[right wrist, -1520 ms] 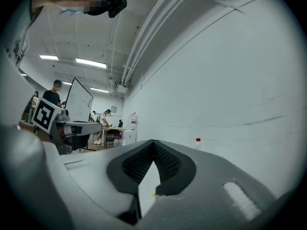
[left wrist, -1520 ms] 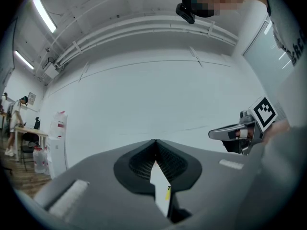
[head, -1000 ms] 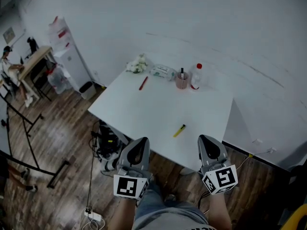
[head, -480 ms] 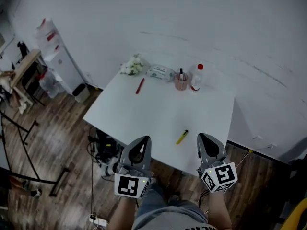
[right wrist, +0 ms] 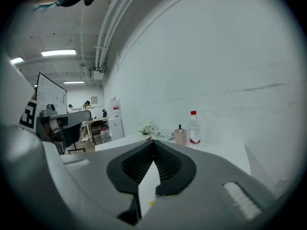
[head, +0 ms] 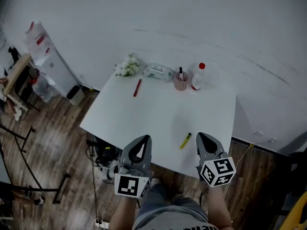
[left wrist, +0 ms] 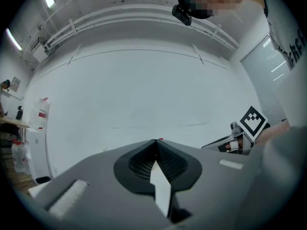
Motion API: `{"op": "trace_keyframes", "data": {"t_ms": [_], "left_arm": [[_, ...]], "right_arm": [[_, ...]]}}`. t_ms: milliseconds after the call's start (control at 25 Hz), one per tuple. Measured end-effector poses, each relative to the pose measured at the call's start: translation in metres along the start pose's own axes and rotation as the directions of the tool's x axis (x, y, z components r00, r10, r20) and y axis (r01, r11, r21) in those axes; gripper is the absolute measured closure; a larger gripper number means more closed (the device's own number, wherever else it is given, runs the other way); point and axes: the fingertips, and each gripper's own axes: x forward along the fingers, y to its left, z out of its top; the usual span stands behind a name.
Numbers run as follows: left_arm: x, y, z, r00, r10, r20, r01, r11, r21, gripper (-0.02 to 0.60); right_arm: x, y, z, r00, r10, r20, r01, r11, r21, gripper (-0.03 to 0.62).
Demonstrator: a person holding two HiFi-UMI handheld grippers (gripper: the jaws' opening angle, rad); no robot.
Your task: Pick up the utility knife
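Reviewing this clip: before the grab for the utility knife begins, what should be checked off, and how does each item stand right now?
1. Knife in sight and uncovered: ok. The yellow utility knife lies alone on the table, near its front edge.
2. Right gripper close to the knife: ok. It sits just right of the knife in the head view.
3. Right jaws apart for a grasp: not ok. They are together, with nothing between them.
4. Left gripper empty: ok. Its jaws are together and hold nothing.
5. Clutter clear of the knife: ok. The red pen, cup and bottle are at the far side.
6. Blade retracted: cannot tell.
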Motion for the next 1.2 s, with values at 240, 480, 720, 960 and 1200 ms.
{"op": "trace_keyframes", "data": {"t_ms": [240, 480, 720, 960, 1200], "left_arm": [[0.014, 0.014, -0.012, 0.999, -0.029, -0.021, 0.029, 0.999, -0.014, 0.561], [0.025, 0.028, -0.025, 0.998, -0.050, -0.046, 0.049, 0.999, -0.023, 0.561], [0.035, 0.040, -0.034, 0.996, -0.071, -0.058, 0.069, 0.997, -0.040, 0.561], [0.046, 0.050, -0.042, 0.993, -0.088, -0.072, 0.085, 0.995, -0.051, 0.561], [0.054, 0.057, -0.051, 0.989, -0.105, -0.099, 0.101, 0.994, -0.052, 0.561]], "right_arm": [[0.024, -0.010, -0.037, 0.991, -0.044, -0.124, 0.054, 0.995, 0.083, 0.594], [0.042, -0.016, -0.078, 0.970, -0.075, -0.230, 0.115, 0.979, 0.170, 0.592], [0.056, -0.024, -0.110, 0.940, -0.115, -0.320, 0.189, 0.959, 0.209, 0.577], [0.064, -0.027, -0.139, 0.908, -0.132, -0.397, 0.238, 0.943, 0.232, 0.557], [0.068, -0.026, -0.169, 0.867, -0.143, -0.478, 0.272, 0.939, 0.213, 0.526]]}}
